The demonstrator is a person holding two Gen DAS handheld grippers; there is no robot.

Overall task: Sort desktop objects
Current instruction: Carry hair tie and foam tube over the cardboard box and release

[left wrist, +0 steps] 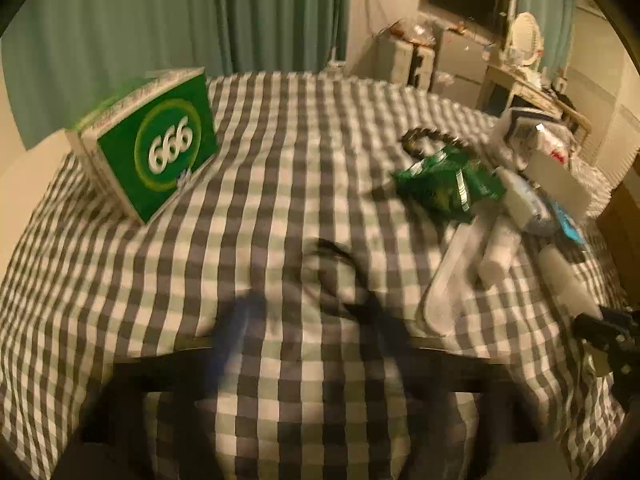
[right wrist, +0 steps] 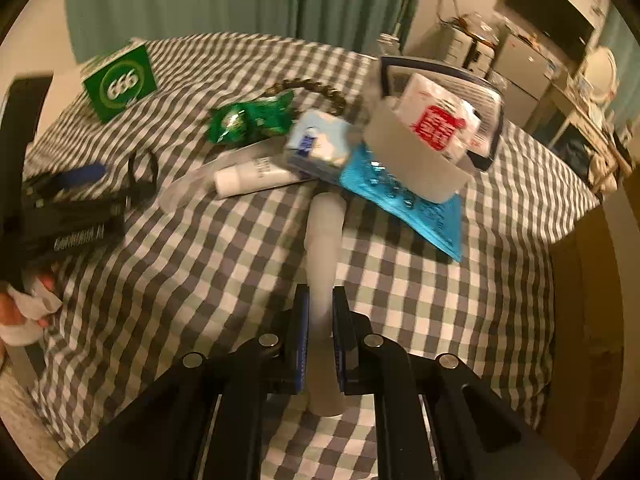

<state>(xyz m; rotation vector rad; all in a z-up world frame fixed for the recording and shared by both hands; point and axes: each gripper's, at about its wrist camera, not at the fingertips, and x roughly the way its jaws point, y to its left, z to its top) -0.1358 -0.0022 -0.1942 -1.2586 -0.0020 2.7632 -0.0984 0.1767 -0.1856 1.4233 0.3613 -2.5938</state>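
Observation:
A checked cloth (right wrist: 200, 280) covers the table. My right gripper (right wrist: 320, 300) is shut on a white tube (right wrist: 324, 240) that points away along the fingers. Beyond it lie a blue blister pack (right wrist: 424, 208), a white roll of tape (right wrist: 408, 160), a tissue packet (right wrist: 316, 148), another white tube (right wrist: 256, 178), a green snack bag (right wrist: 248, 120) and a bead bracelet (right wrist: 316, 88). My left gripper (left wrist: 304, 320) is badly blurred in its own view; its fingers (left wrist: 240, 320) look spread over bare cloth. A black hair tie (left wrist: 340, 256) lies ahead of it.
A green box marked 666 (left wrist: 152, 144) stands at the far left of the table. A container with a red-printed packet (right wrist: 440, 120) sits at the far right. Curtains and furniture stand behind. The table edge runs close on the right (right wrist: 560, 240).

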